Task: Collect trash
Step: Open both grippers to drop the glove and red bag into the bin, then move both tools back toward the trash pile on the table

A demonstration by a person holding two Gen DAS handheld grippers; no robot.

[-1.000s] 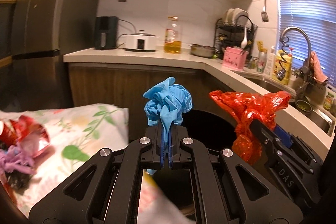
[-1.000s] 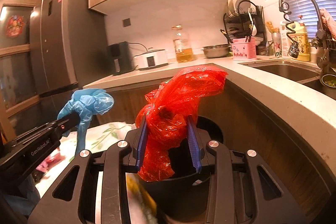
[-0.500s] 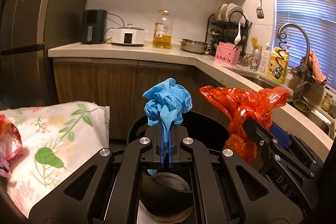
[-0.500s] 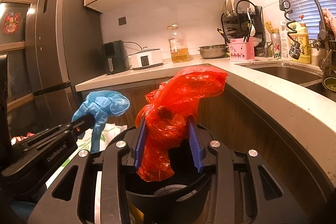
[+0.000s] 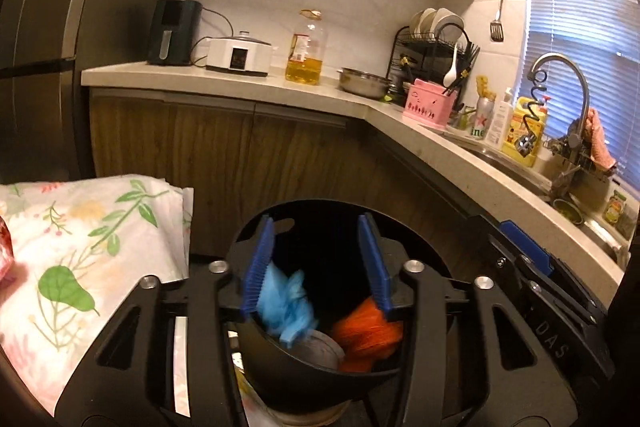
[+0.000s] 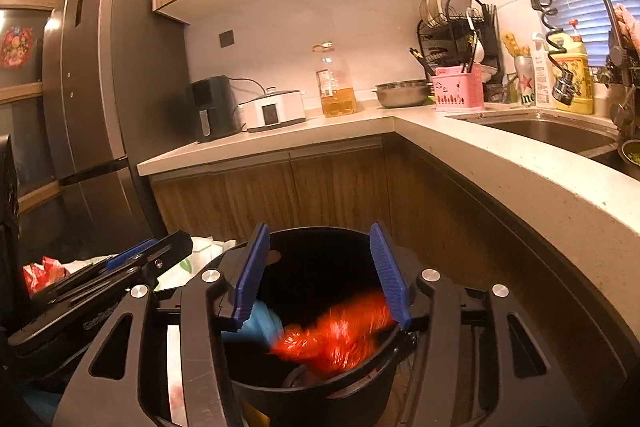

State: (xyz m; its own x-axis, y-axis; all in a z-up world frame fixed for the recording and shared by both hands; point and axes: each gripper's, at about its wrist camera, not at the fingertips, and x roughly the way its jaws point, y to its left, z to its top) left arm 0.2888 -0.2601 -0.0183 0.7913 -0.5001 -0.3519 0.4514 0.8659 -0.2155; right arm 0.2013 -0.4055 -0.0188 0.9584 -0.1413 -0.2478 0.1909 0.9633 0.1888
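A black trash bin (image 5: pixel 320 379) stands below both grippers; it also shows in the right wrist view (image 6: pixel 316 391). My left gripper (image 5: pixel 318 267) is open and empty above the bin. A crumpled blue glove (image 5: pixel 286 307) drops, blurred, inside the bin. My right gripper (image 6: pixel 324 275) is open and empty above the bin. A red plastic bag (image 6: pixel 336 335) falls, blurred, into the bin; it also shows in the left wrist view (image 5: pixel 366 335). The glove shows in the right wrist view (image 6: pixel 260 325) too.
A table with a floral cloth (image 5: pixel 80 259) lies left of the bin, with more red trash (image 6: pixel 40 273) on it. A wooden cabinet and L-shaped counter (image 5: pixel 460 151) stand close behind and to the right. A sink (image 6: pixel 552 131) is at the right.
Both grippers have opened over the bin. The blue glove and the red bag have left the jaws and dropped into the bin.
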